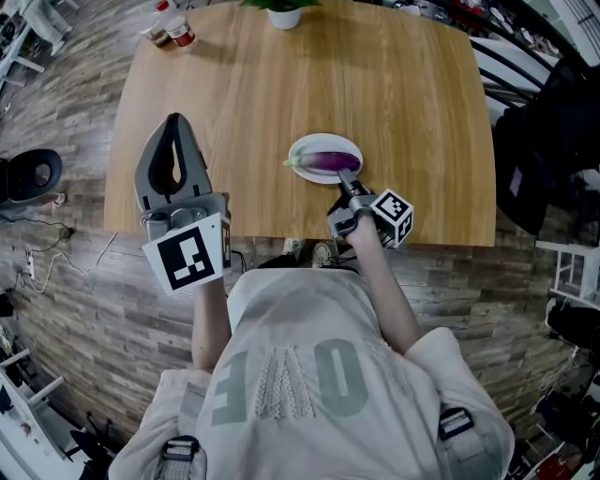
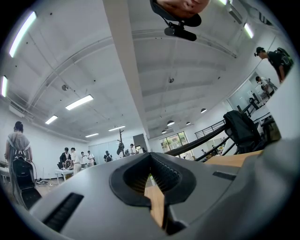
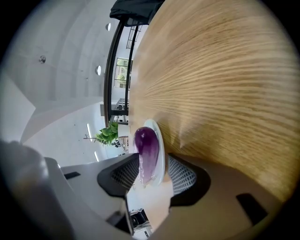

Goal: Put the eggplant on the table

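A purple eggplant [image 1: 328,161] lies on a small white plate [image 1: 302,147] near the front edge of the wooden table [image 1: 281,84]. My right gripper [image 1: 345,178] reaches the plate's near side. In the right gripper view its jaws stand apart on either side of the eggplant [image 3: 146,150] and the plate [image 3: 162,140], with gaps showing beside both, so my right gripper [image 3: 147,176] is open. My left gripper [image 1: 174,122] hangs over the table's front left corner, fingertips together and nothing held. The left gripper view looks up into the room past my left gripper [image 2: 151,180].
A potted plant [image 1: 284,14] and bottles [image 1: 173,28] stand at the table's far edge. A black bag on a rack [image 1: 544,159] is to the right, and a round black device [image 1: 33,173] sits on the floor at left. Several people [image 2: 75,157] stand far off.
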